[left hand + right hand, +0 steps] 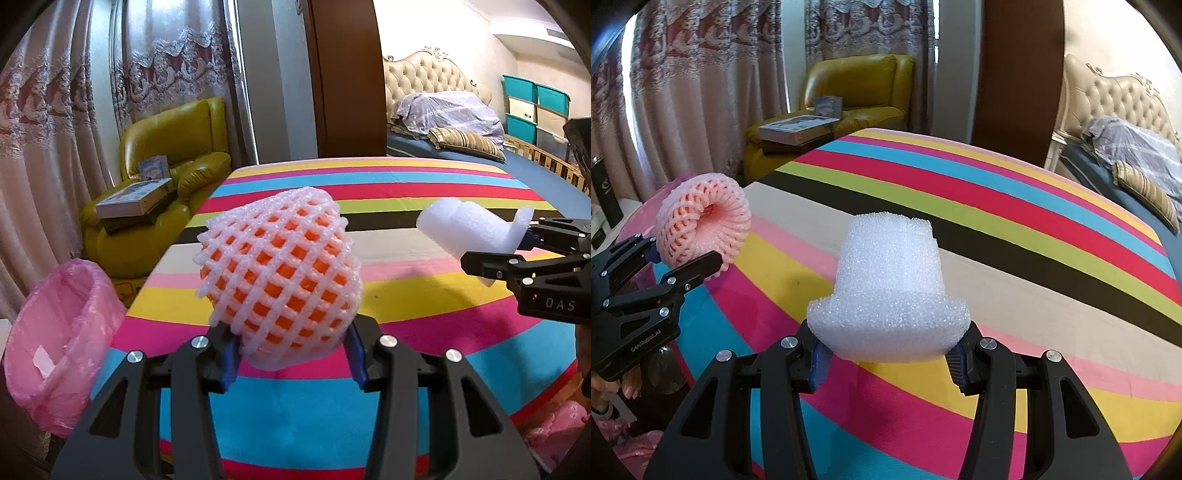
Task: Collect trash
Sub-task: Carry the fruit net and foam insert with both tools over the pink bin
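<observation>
Spanning both views, the striped tabletop (424,295) looks bare, so the pick-up seems done and the drop into the pink-lined bin (55,343) at its left remains. The left gripper (291,354) pinches a pink foam net (277,273); the right gripper (890,354) pinches a white foam block (890,288), both held above the tabletop. Next, each should probably swing left over the bin and release.

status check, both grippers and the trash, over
Left gripper shut on foam net. Right gripper shut on white foam. Pink-lined bin left, path open.
</observation>
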`<state>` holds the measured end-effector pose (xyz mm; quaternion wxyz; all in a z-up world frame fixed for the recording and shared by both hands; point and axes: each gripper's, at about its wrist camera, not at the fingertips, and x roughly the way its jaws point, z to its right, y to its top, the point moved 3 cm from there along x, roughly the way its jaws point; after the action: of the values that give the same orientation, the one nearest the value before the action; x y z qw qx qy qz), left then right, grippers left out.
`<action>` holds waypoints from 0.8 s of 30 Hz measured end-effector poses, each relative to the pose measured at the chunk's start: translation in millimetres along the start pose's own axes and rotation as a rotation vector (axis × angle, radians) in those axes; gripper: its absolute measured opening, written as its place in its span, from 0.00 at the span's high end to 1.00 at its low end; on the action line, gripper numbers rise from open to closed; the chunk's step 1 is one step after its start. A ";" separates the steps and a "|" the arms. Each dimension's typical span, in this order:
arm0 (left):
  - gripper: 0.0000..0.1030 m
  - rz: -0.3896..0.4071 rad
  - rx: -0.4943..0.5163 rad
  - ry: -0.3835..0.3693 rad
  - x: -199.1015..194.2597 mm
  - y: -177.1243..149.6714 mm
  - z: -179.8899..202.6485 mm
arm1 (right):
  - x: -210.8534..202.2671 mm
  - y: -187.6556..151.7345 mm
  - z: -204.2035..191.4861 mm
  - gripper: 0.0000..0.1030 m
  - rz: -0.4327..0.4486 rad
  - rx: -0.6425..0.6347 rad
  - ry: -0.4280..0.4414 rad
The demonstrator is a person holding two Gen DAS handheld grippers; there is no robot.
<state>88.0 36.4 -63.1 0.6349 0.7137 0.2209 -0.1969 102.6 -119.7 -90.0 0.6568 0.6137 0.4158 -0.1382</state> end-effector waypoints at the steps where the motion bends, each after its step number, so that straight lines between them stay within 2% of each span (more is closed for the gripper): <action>1: 0.56 0.004 -0.001 0.006 -2.0 -0.8 -2.3 | -0.1 0.9 -2.4 0.52 0.000 -0.006 0.002; 11: 0.56 0.039 -0.010 0.044 -22.4 -4.1 -21.6 | -6.8 9.9 -34.2 0.52 0.017 -0.090 0.023; 18: 0.56 0.070 -0.032 0.080 -43.0 -7.1 -41.7 | -12.8 18.0 -57.1 0.52 0.038 -0.132 0.080; 24: 0.56 0.103 -0.049 0.143 -65.2 -9.2 -66.2 | -13.1 24.8 -83.0 0.52 0.049 -0.183 0.131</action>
<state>29.1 98.8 -26.4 0.6439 0.7207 0.2336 -0.1070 80.5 -42.4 -55.3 0.6846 0.5691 0.4535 -0.0432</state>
